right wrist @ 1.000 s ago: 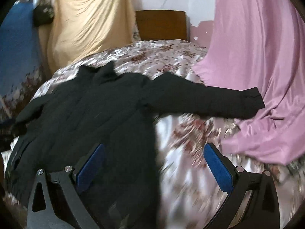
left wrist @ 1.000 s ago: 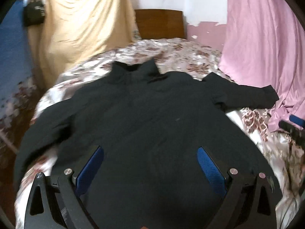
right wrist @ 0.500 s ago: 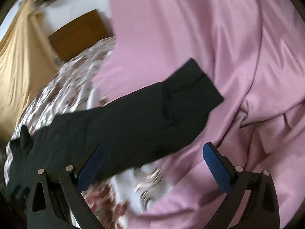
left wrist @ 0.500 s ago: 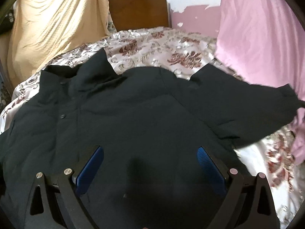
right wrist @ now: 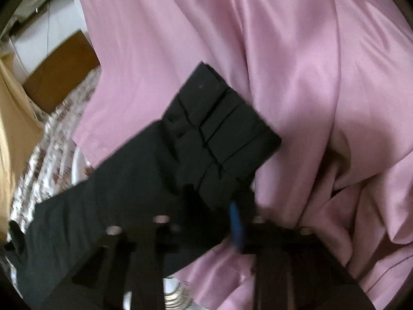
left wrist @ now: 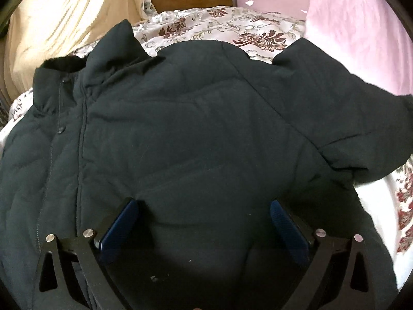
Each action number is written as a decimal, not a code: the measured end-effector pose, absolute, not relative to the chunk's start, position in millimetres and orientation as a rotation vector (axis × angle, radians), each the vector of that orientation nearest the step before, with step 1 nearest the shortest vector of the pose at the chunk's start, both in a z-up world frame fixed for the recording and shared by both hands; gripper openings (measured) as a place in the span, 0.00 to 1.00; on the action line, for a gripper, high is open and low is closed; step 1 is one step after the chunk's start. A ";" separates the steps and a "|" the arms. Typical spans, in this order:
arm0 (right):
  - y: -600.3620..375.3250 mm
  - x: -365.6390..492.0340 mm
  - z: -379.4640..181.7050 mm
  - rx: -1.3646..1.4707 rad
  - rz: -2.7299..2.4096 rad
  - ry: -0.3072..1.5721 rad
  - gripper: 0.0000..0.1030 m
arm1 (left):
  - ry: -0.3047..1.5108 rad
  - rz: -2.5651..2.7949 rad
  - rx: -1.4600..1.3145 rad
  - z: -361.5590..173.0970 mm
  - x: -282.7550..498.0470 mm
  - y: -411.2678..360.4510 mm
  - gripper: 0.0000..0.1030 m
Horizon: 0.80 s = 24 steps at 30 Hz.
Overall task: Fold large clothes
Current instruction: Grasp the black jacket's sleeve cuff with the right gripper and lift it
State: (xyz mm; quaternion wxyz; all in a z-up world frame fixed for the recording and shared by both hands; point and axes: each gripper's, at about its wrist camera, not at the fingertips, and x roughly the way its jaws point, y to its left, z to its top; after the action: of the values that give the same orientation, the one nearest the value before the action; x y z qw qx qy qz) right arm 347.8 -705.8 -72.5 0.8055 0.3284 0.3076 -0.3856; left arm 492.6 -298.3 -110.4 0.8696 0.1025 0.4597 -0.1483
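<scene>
We see a dark padded jacket (left wrist: 196,134) spread front up on the bed, collar (left wrist: 113,44) standing at the far left, zip and snaps running down its left side. Its right sleeve (left wrist: 343,113) stretches out to the right. In the right wrist view, the sleeve's pleated cuff (right wrist: 219,134) lies against pink cloth.

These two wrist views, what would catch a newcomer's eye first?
A big black jacket fills the left wrist view, spread over a floral bedspread, with the open left gripper above its front. In the right wrist view the right gripper has just been closing on the jacket's sleeve cuff, against a glossy pink curtain.
</scene>
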 end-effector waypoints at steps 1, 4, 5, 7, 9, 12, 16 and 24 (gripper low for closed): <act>-702.4 348.8 -67.7 0.687 -0.815 0.637 0.08 | 0.967 -0.319 0.201 -109.3 494.1 -296.9 1.00; -681.0 354.2 -40.4 0.581 -0.779 0.569 0.05 | 0.980 -0.331 0.180 -101.9 494.1 -286.5 1.00; -671.7 357.1 -28.2 0.544 -0.758 0.542 0.05 | 0.978 -0.335 0.185 -97.6 492.0 -281.2 1.00; -647.5 361.7 0.3 0.463 -0.698 0.491 0.05 | 0.973 -0.344 0.191 -88.9 488.0 -270.4 1.00; -618.1 368.5 28.7 0.388 -0.633 0.448 0.05 | 0.980 -0.357 0.184 -77.7 482.8 -253.6 1.00; -559.2 387.5 71.3 0.269 -0.503 0.390 0.05 | 0.979 -0.367 0.172 -57.8 478.1 -223.2 1.00; -479.0 419.4 110.8 0.167 -0.320 0.369 0.05 | 0.965 -0.359 0.170 -33.7 471.9 -179.2 1.00; -333.6 498.7 107.8 0.050 -0.031 0.485 0.05 | 0.964 -0.294 0.093 -8.8 467.8 -70.6 1.00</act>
State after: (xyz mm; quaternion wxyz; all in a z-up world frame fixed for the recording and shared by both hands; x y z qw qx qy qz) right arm 498.7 -333.6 107.8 0.9703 0.0248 0.2403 -0.0151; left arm 467.8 -70.6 -8.8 0.8747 0.0448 0.4616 -0.1408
